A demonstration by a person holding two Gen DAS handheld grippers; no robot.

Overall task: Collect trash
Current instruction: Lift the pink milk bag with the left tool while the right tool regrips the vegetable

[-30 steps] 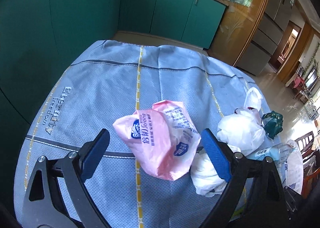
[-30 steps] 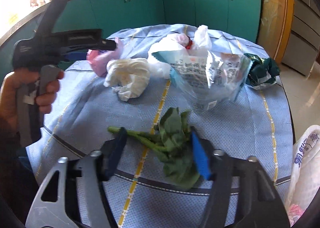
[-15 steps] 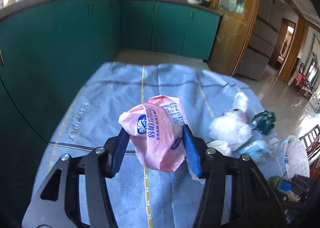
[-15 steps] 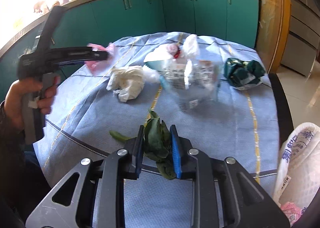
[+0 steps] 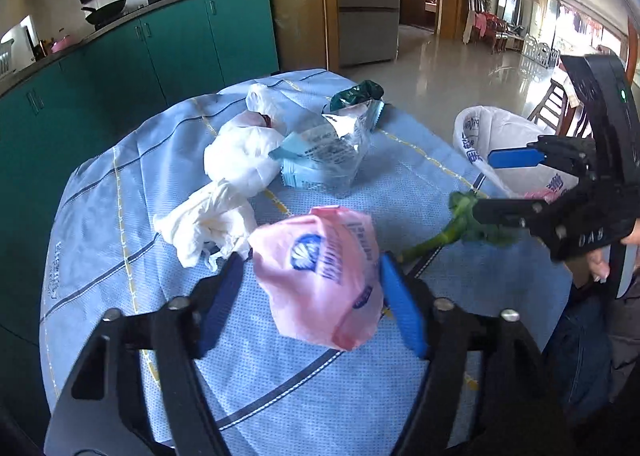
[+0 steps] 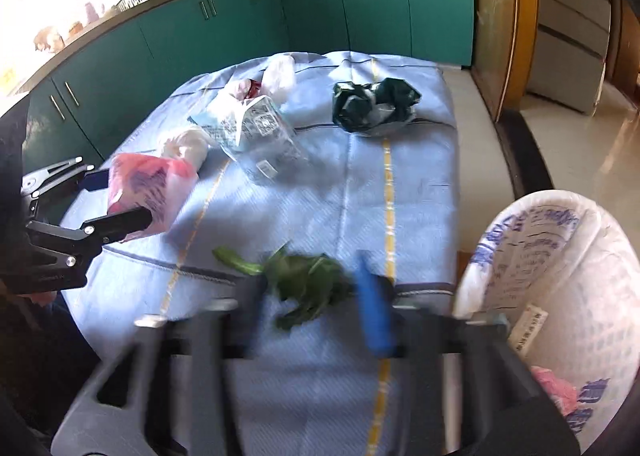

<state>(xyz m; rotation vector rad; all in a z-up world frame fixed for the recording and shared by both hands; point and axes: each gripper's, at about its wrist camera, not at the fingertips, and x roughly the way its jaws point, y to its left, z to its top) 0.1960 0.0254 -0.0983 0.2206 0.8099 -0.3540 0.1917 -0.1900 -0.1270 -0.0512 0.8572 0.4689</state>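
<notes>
Blue cloth [image 6: 420, 176] covers the round table, with teal cabinets [image 6: 360, 4] behind it.

The left gripper [image 5: 311, 262] has just been opening. Its pads are spread and the pink bag [image 5: 320, 288] sits loosely between them, off the cloth, with one edge against the right pad. The right camera shows this from the side, the bag filling the gap between the two fingers.

The right gripper [image 6: 310, 276] has also just been opening. Its own view is blurred, but the fingers stand wide apart with the greens [image 6: 316, 280] between them and clear of both. Only the left camera shows the stalk drooping beside the lower finger, far from the upper blue pad [image 5: 516, 157].

A crumpled tissue [image 5: 208, 220] and a white bag [image 5: 240, 160] lie farther out, plain only in the left view. A clear packet [image 6: 260, 132] lies near them and a dark green wrapper [image 6: 374, 106] beyond it.

Just right of the right gripper stands the lined bin [image 6: 560, 248]. Only that camera looks inside, at a pink scrap [image 6: 556, 392].
</notes>
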